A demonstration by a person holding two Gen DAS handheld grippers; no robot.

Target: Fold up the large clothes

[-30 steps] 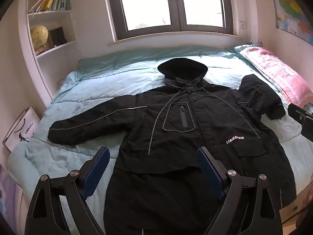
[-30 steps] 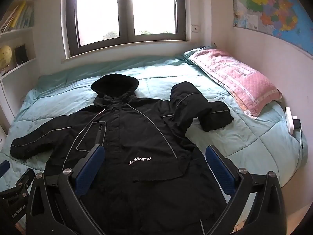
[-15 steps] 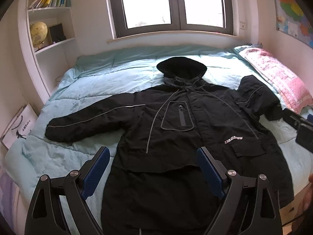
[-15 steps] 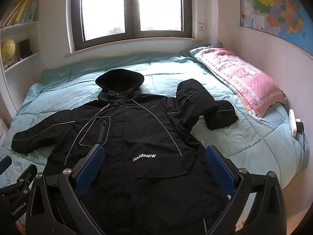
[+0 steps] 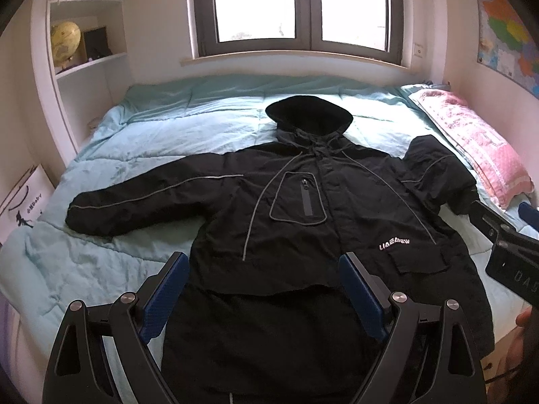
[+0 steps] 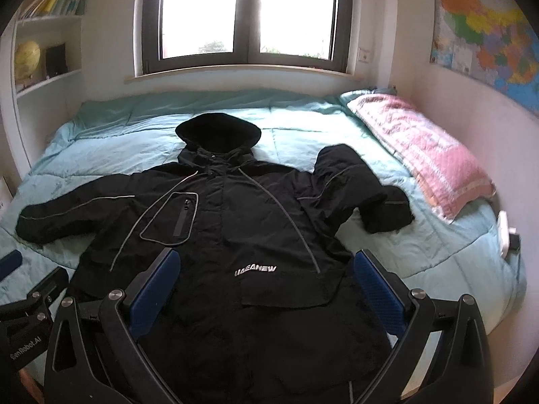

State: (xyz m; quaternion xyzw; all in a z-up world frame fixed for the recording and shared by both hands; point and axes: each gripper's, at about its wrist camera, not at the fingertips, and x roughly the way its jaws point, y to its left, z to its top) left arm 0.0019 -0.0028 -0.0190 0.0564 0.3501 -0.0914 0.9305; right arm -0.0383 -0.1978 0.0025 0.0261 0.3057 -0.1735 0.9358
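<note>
A large black hooded jacket (image 5: 303, 208) lies face up on the light blue bed (image 5: 141, 134), hood toward the window. Its left sleeve (image 5: 141, 202) stretches out flat. Its right sleeve (image 6: 357, 188) is bent and bunched near the pillow. The jacket also shows in the right wrist view (image 6: 235, 235). My left gripper (image 5: 266, 289) is open and empty, held above the jacket's lower hem. My right gripper (image 6: 266, 289) is open and empty above the hem too, and its body shows at the right edge of the left wrist view (image 5: 505, 252).
A pink pillow (image 6: 421, 155) lies along the right wall under a map (image 6: 488, 40). A shelf with a globe (image 5: 65, 43) and books stands at the left. A white bag (image 5: 20, 202) leans beside the bed. A window (image 5: 296, 6) is behind the bed.
Both grippers have drifted slightly, with the view tilting up and the jacket sitting a little lower and nearer in frame. Both jaws stay open and the jacket has not moved.
</note>
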